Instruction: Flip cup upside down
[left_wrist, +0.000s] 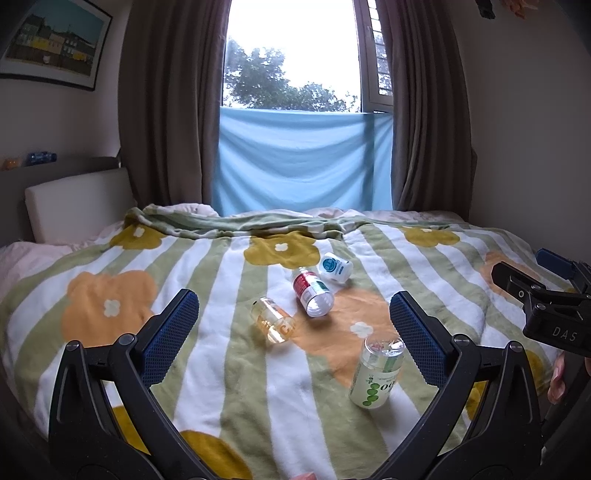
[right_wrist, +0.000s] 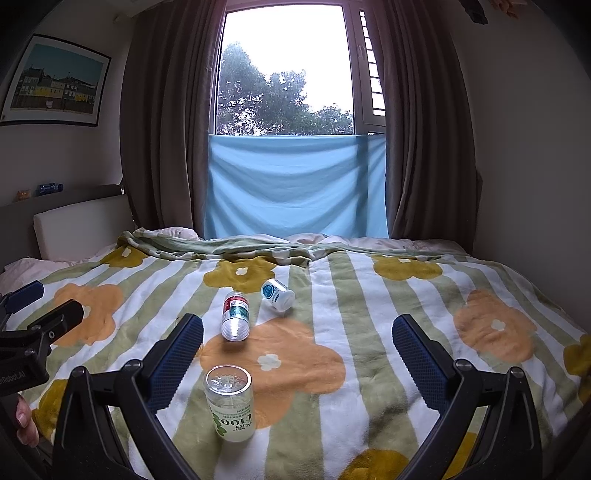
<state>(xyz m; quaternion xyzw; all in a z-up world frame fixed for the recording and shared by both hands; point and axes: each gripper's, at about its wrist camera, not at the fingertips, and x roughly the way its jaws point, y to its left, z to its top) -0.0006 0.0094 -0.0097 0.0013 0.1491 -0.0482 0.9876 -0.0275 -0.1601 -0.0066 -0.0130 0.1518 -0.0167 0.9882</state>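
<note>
Several clear cut-bottle cups sit on the flowered blanket (left_wrist: 207, 369). The nearest, with a green-dotted label (left_wrist: 376, 373), stands upside down with its base up; it also shows in the right wrist view (right_wrist: 231, 406). A red-and-green labelled cup (left_wrist: 312, 293) (right_wrist: 235, 315), a yellow cup (left_wrist: 273, 320) and a white cup with a blue logo (left_wrist: 335, 267) (right_wrist: 277, 294) lie tilted farther back. My left gripper (left_wrist: 293, 332) is open and empty above the blanket. My right gripper (right_wrist: 297, 354) is open and empty, the green-dotted cup beside its left finger.
The blanket (right_wrist: 369, 332) covers a bed. A white headboard (left_wrist: 77, 205) stands at the left. Brown curtains (left_wrist: 166, 110) and a blue cloth (left_wrist: 303, 158) hang at the window behind. The other gripper shows at each view's edge, the right one (left_wrist: 546, 302) and the left one (right_wrist: 33, 332).
</note>
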